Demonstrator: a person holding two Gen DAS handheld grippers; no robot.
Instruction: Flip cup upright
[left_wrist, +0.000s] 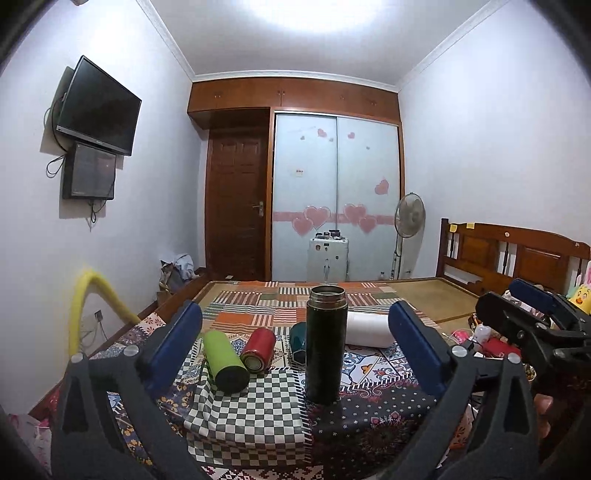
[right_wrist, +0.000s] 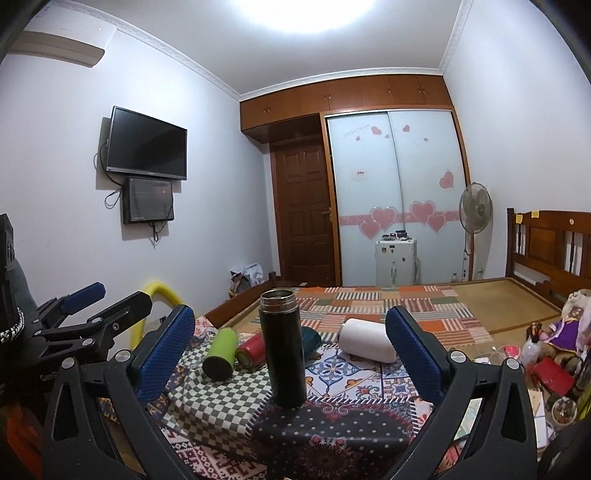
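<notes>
The dark flask (left_wrist: 325, 346) stands upright, mouth open, at frame centre on patterned cloths over the bed (left_wrist: 424, 295), ahead of the left tool (left_wrist: 295, 339) and between its widely spread blue pads. The right tool (right_wrist: 291, 347) is equally wide, holding nothing. A green bottle (left_wrist: 225, 361), red can (left_wrist: 258, 349) and white cylinder (left_wrist: 367, 329) lie on their sides behind the flask.

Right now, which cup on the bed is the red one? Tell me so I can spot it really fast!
Look at the patchwork cloths on the bed, just left of the tall dark flask standing upright. Two cups lie on their sides there, side by side: the red cup is the right-hand one. It is shorter than the green cup beside it.
</notes>
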